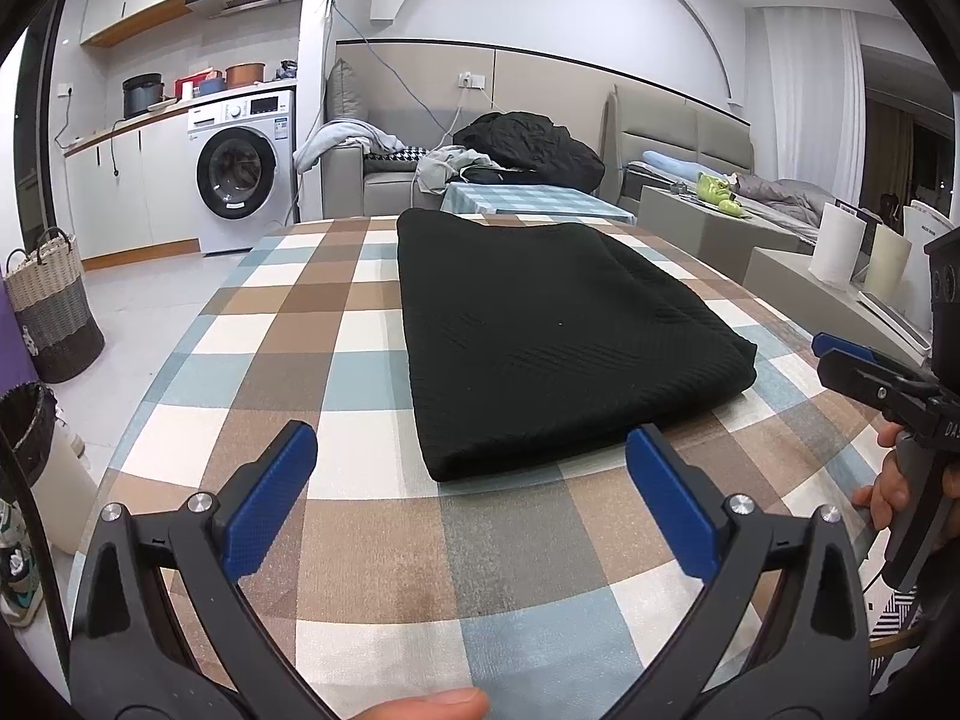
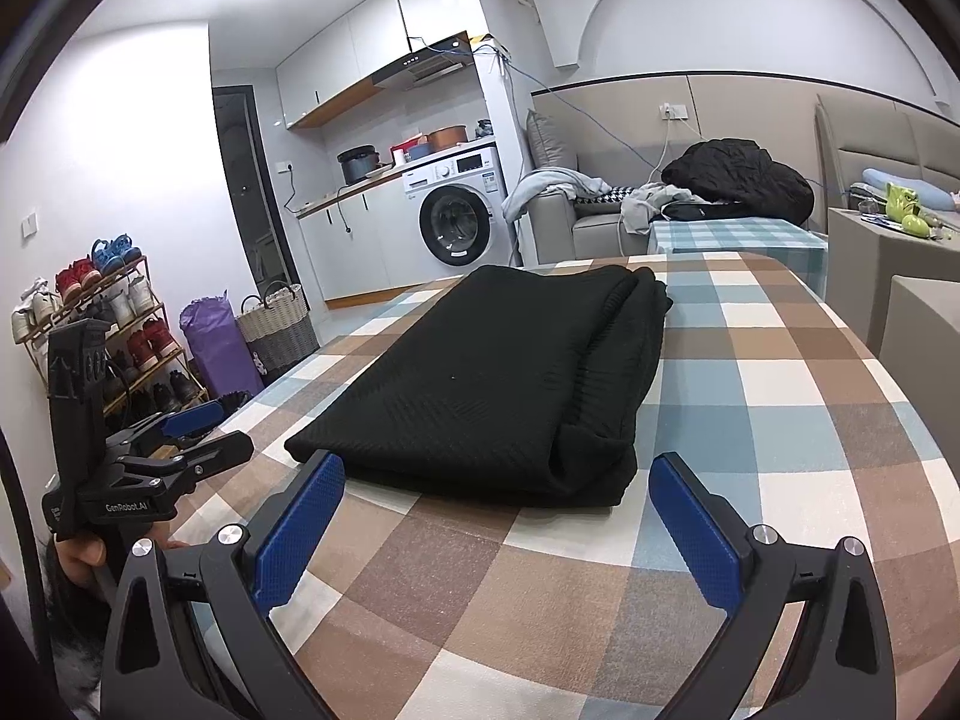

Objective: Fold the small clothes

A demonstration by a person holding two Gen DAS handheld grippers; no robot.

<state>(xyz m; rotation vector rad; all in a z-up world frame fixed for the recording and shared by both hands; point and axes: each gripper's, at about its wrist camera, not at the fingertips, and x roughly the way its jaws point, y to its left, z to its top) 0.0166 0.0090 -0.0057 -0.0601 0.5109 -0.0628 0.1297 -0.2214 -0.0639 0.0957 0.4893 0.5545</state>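
Blue textured pads line both hand-held black two-finger grippers, and each pair of fingers is spread wide with nothing between them. The left gripper (image 1: 471, 495) hovers low over the brown, blue and cream checked tablecloth (image 1: 360, 570), a thumb tip showing at its base. Just ahead of its fingertips, slightly toward its right finger, lies the folded black ribbed-knit garment (image 1: 558, 336), flat on the cloth and untouched. The right gripper (image 2: 498, 507) faces the same garment from its other near corner, its left pad close to the hem; the stacked fold edges lie ahead of its right finger. Far beyond, left of both grippers, stands a white front-loading washing machine (image 1: 240, 168); a grey sofa (image 1: 384, 180) with a black jacket sits straight ahead.
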